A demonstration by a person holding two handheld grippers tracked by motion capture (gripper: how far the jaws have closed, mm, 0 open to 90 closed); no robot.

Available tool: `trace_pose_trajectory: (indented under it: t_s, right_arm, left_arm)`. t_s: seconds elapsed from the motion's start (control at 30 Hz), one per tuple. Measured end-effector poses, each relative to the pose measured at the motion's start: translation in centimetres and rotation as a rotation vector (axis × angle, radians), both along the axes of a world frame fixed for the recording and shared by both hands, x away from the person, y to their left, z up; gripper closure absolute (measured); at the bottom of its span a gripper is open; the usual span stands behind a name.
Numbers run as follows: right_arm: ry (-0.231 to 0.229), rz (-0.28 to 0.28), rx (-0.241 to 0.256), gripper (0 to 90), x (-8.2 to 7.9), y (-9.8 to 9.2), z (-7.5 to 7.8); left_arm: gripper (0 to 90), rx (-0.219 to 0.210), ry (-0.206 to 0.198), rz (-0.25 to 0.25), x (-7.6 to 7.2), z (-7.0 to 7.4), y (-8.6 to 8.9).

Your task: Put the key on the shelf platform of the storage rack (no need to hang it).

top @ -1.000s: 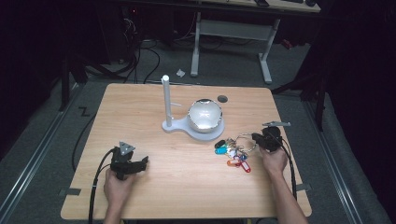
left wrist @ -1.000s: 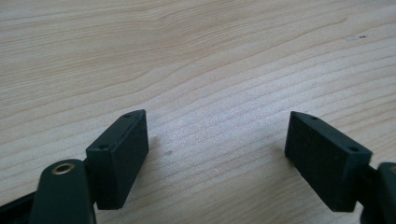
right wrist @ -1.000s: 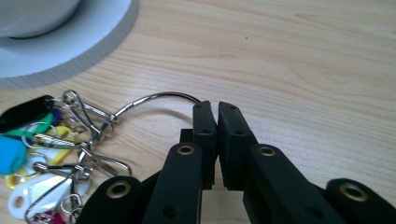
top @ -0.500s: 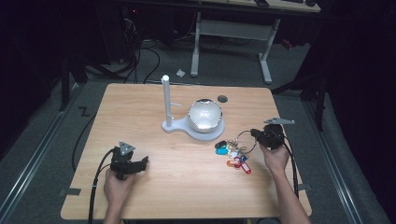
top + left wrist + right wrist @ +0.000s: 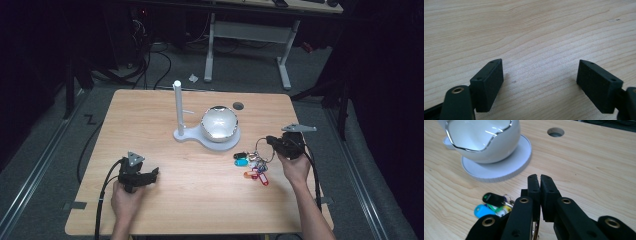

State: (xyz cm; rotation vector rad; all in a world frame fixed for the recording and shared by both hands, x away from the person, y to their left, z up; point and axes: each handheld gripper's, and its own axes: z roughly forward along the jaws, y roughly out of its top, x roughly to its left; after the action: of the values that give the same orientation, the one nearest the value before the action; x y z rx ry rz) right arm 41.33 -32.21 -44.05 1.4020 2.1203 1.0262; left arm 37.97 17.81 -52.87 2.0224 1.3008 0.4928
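Right gripper (image 5: 540,180) clamps key ring (image 5: 263,151) — tags (image 5: 491,205) dangling left.

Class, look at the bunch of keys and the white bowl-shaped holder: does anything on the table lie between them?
Nothing visible does. Only bare table separates the bunch of keys from the white holder, with the right gripper at the key ring.

The left gripper (image 5: 152,174) sits low at the near left, held in the left hand (image 5: 126,196), its jaws spread wide apart. The right gripper (image 5: 270,140), in the right hand (image 5: 295,167), points leftward with jaws pressed together.
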Motion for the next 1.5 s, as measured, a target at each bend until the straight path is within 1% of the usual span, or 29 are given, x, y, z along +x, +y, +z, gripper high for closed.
trace_pose_trajectory:
  t_s: [0.1, 0.13, 0.17, 0.23, 0.27, 0.3, 0.33, 0.37, 0.4, 0.43, 0.47, 0.5, 0.6, 0.73, 0.77, 0.8, 0.83, 0.9, 0.93, 0.97, 1.07, 1.13, 1.17, 1.2, 1.23, 1.27, 1.37, 1.47, 1.5]
  right_arm:
    - [-0.002, 0.006, 0.009, 87.8, -0.1, 0.1, 0.2]
    - [-0.005, 0.016, -0.003, 87.8, -0.1, 0.2, 0.5]
    - [-0.005, 0.016, -0.003, 87.8, -0.1, 0.2, 0.5]
    - [-0.016, 0.028, -0.013, 87.8, -0.2, 0.5, 1.0]
    - [-0.024, 0.041, -0.018, 87.8, -0.4, 0.8, 1.6]
    - [-0.024, 0.041, -0.018, 87.8, -0.4, 0.8, 1.6]
    - [-0.036, 0.054, -0.024, 87.8, -0.4, 1.0, 2.2]
    - [-0.036, 0.054, -0.024, 87.8, -0.4, 1.0, 2.2]
    - [-0.042, 0.064, -0.029, 87.8, -0.5, 1.3, 2.8]
    - [-0.042, 0.064, -0.029, 87.8, -0.5, 1.3, 2.8]
    - [-0.051, 0.073, -0.032, 87.8, -0.5, 1.5, 3.2]
    - [-0.051, 0.073, -0.032, 87.8, -0.5, 1.5, 3.2]
    - [-0.060, 0.088, -0.028, 87.8, -0.6, 1.8, 3.9]
    - [-0.077, 0.105, -0.037, 87.8, -0.6, 2.1, 4.8]
    - [-0.082, 0.111, -0.033, 87.8, -0.7, 2.2, 5.3]
    - [-0.082, 0.111, -0.033, 87.8, -0.7, 2.2, 5.3]
    - [-0.088, 0.121, -0.035, 87.8, -0.6, 2.3, 5.8]
    - [-0.090, 0.125, -0.035, 87.8, -0.6, 2.4, 6.0]
    - [-0.095, 0.131, -0.027, 87.8, -0.6, 2.5, 6.5]
    - [-0.095, 0.131, -0.027, 87.8, -0.6, 2.5, 6.5]
    - [-0.106, 0.141, -0.022, 87.8, -0.6, 2.6, 7.3]
    - [-0.115, 0.157, -0.018, 87.8, -0.6, 2.8, 8.1]
    - [-0.115, 0.157, -0.018, 87.8, -0.6, 2.8, 8.1]
    - [-0.120, 0.170, -0.017, 87.8, -0.5, 3.0, 8.6]
    - [-0.120, 0.170, -0.017, 87.8, -0.5, 3.0, 8.6]
    - [-0.126, 0.175, -0.016, 87.8, -0.4, 3.3, 9.1]
    - [-0.132, 0.185, -0.014, 87.8, -0.3, 3.5, 9.5]
    - [-0.146, 0.201, 0.011, 87.8, -0.1, 3.7, 10.3]
    - [-0.146, 0.201, 0.011, 87.8, -0.1, 3.7, 10.3]
  left_arm:
    - [21.9, 0.000, 0.001, -0.001, 0.0, 0.0, 0.0]
    - [21.9, 0.000, 0.001, -0.001, 0.0, 0.0, 0.0]
    - [21.9, 0.000, 0.001, -0.001, 0.0, 0.0, 0.0]
    - [21.9, 0.000, 0.000, 0.000, 0.0, 0.0, 0.0]
    - [21.9, 0.000, 0.001, -0.001, 0.0, 0.0, 0.0]
    - [21.9, 0.000, 0.001, -0.001, 0.0, 0.0, 0.0]
    - [21.9, -0.001, 0.001, -0.001, 0.0, 0.0, 0.0]
    - [21.9, -0.001, 0.001, -0.001, 0.0, 0.0, 0.0]
    - [21.9, -0.001, 0.001, -0.001, 0.0, 0.0, 0.0]
    - [21.9, -0.001, 0.001, -0.001, 0.0, 0.0, 0.0]
    - [21.9, -0.001, 0.001, -0.001, 0.0, 0.0, 0.0]
    - [21.9, -0.001, 0.001, -0.001, 0.0, 0.0, 0.0]
    - [21.9, -0.001, 0.001, -0.001, 0.0, 0.0, 0.0]
    - [21.9, -0.002, 0.001, -0.001, 0.0, 0.0, 0.0]
    - [21.9, -0.002, 0.001, -0.001, 0.0, 0.0, 0.0]
    - [21.9, -0.002, 0.001, -0.001, 0.0, 0.0, 0.0]
    - [21.9, -0.002, 0.001, -0.001, 0.0, 0.0, 0.0]
    - [21.9, -0.002, 0.001, -0.001, 0.0, 0.0, 0.0]
    - [21.9, -0.001, 0.001, -0.002, 0.0, 0.0, 0.0]
    - [21.9, -0.001, 0.001, -0.002, 0.0, 0.0, 0.0]
    - [21.9, -0.001, 0.001, -0.001, 0.0, 0.0, 0.0]
    - [21.9, -0.001, 0.000, 0.000, 0.0, 0.0, 0.0]
    - [21.9, -0.001, 0.000, 0.000, 0.0, 0.0, 0.0]
    - [21.9, -0.001, 0.001, -0.001, 0.0, 0.0, 0.0]
    - [21.9, -0.001, 0.001, -0.001, 0.0, 0.0, 0.0]
    - [21.9, -0.001, 0.001, -0.001, 0.0, 0.0, 0.0]
    - [21.9, -0.001, 0.001, -0.001, 0.0, 0.0, 0.0]
    - [21.9, -0.001, 0.001, -0.001, 0.0, 0.0, 0.0]
    - [21.9, -0.001, 0.001, -0.001, 0.0, 0.0, 0.0]
